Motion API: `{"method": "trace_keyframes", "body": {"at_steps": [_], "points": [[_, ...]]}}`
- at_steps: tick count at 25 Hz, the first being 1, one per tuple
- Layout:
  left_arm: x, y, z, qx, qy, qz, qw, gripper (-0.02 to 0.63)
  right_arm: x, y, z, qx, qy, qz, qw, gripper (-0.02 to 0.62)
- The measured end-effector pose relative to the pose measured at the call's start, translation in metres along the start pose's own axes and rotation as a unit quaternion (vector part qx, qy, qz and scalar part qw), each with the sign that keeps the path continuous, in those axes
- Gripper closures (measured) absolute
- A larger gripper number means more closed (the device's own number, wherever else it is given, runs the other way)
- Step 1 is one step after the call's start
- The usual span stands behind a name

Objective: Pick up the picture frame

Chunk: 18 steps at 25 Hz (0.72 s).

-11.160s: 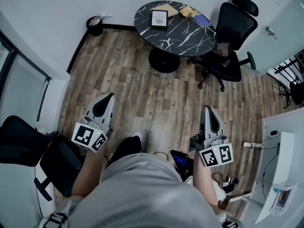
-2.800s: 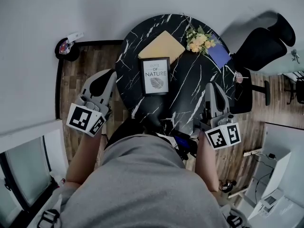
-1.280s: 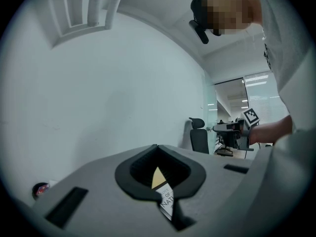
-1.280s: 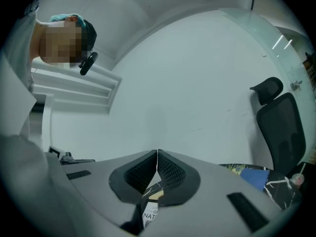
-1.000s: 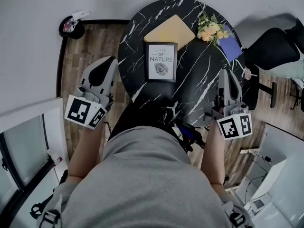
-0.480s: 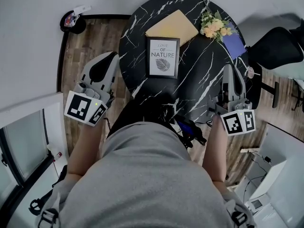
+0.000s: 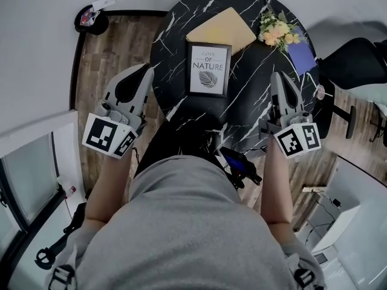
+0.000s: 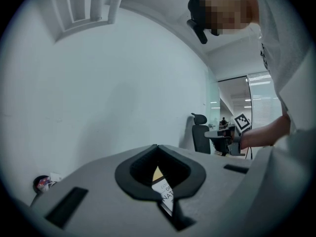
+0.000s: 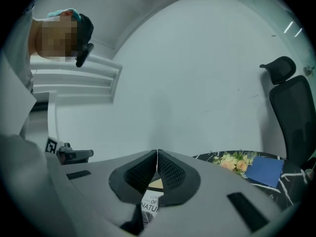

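Nothing picked up yet: frame [image 7: 208, 69] sits untouched on desk [image 7: 242, 110], mid toward far edge. L fingers [image 8: 132, 174] and R fingers [image 9: 140, 176] both closed tight, empty, by left/right edges. Still to do: open, reach, grip, lift.

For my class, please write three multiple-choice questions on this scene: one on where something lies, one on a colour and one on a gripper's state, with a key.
1. Where on the table does the picture frame lie? A at its left edge; B near its middle; C at its right edge.
2. What colour is the notebook beside the flowers? A red; B blue; C green.
3. How do the jaws of the right gripper stand? A wide open; B clamped on the frame; C shut, empty.
Key: 1 B, it sits well inside both edges. 2 B, its cover shows blue. 3 C, the right gripper view shows the pads meeting with nothing between them.
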State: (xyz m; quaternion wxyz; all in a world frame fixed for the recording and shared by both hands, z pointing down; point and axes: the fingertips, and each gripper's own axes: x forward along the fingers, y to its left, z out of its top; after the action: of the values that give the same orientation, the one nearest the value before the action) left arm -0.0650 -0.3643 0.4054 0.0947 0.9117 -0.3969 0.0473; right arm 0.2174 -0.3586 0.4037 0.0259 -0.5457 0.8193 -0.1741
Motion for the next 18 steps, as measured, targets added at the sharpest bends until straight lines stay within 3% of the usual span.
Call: {"method": "trace_keyframes", "body": {"at_steps": [11,18], "points": [[0.001,0.039,-0.008,0.005,0.012,0.036,0.9993,0.6,0.043,-0.019,-0.071,0.052,0.075,0.014,0.996,0.568],[0.007,0.045,-0.026,-0.01,0.023,0.038,0.999,0.599,0.071,-0.023,-0.131,0.111,0.145,0.057,0.982,0.568]]}}
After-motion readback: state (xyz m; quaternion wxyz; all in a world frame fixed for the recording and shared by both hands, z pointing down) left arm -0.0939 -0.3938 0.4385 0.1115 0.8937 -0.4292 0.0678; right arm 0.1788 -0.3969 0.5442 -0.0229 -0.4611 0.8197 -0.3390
